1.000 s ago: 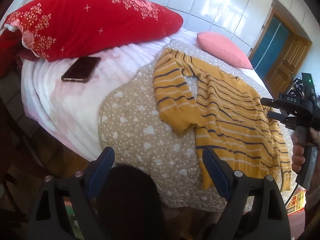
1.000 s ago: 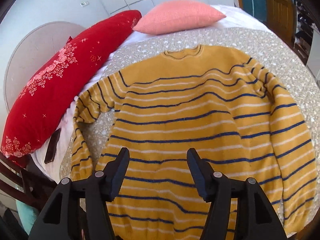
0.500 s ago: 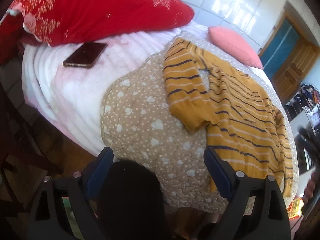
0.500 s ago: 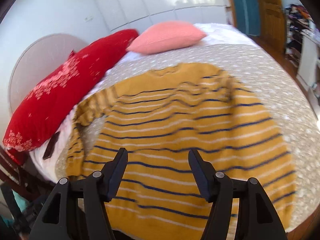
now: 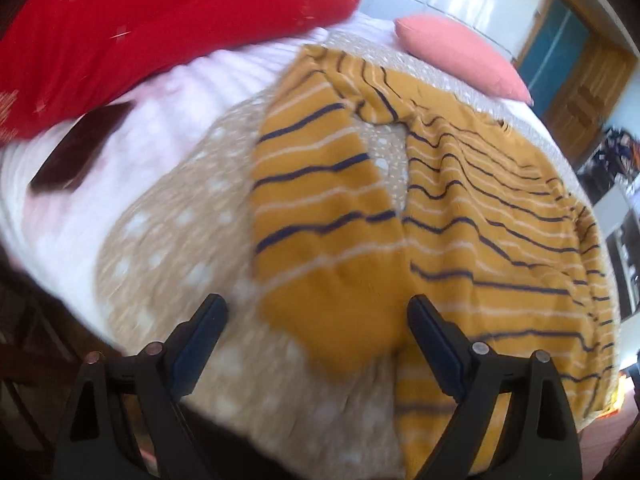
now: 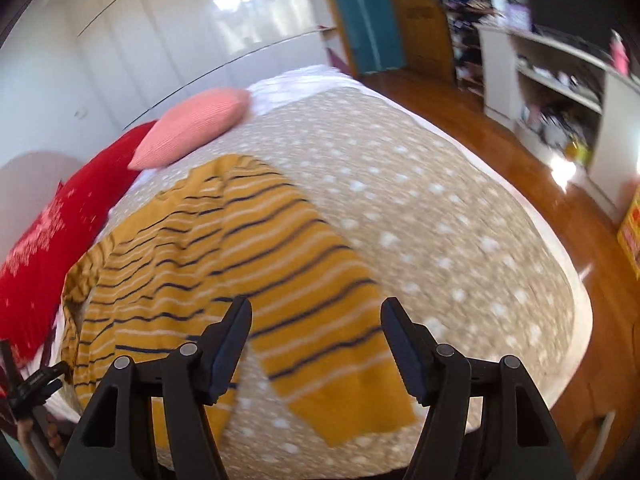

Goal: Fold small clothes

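A mustard-yellow sweater with navy and white stripes (image 5: 480, 216) lies spread flat on a beige heart-print quilt (image 5: 168, 240). My left gripper (image 5: 316, 332) is open and empty, just above the cuff of the sweater's left sleeve (image 5: 320, 216). My right gripper (image 6: 316, 328) is open and empty, over the cuff end of the sweater's right sleeve (image 6: 320, 300). The sweater's body (image 6: 160, 264) lies to the left in the right wrist view. Both views are motion-blurred.
A long red pillow (image 5: 140, 20) and a pink pillow (image 5: 460, 52) lie at the bed's head. A dark phone (image 5: 80, 148) rests on the white blanket (image 5: 132, 152). Wooden floor (image 6: 520, 152), a white shelf unit (image 6: 560, 92) and a door (image 6: 412, 12) lie to the right.
Both grippers have moved down and outward from the sweater's middle, the left over the left sleeve, the right over the right sleeve. Both stayed open.
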